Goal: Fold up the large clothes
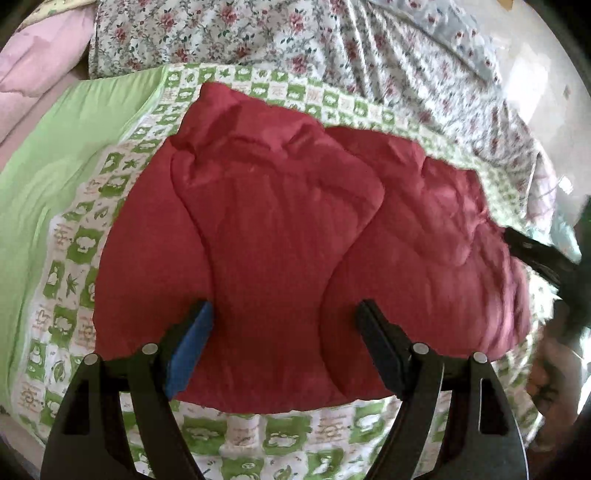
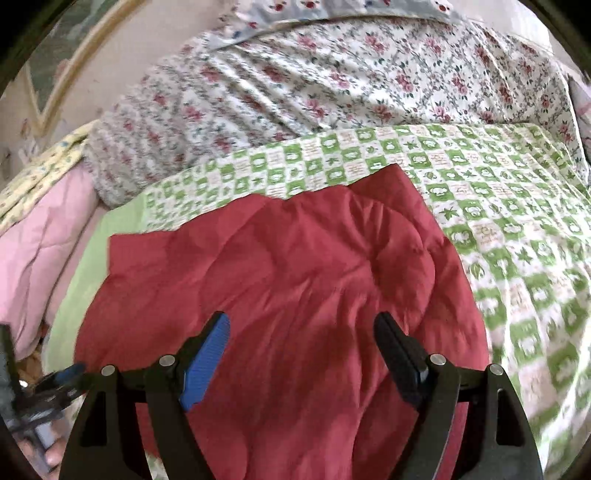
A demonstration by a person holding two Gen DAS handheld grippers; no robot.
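Red quilted garment, folded, lying on green-checked bedcover; flowered sheet at 12 o'clock. Left gripper and right gripper: both spread apart above the garment, holding nothing.

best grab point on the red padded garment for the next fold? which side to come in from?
Take the red padded garment at its near edge, where the hem lies loose on the green checked sheet: left gripper and right gripper are both open above it. Come from the near side, low, pinching the edge; the middle is puffy and flat, offering no lip.
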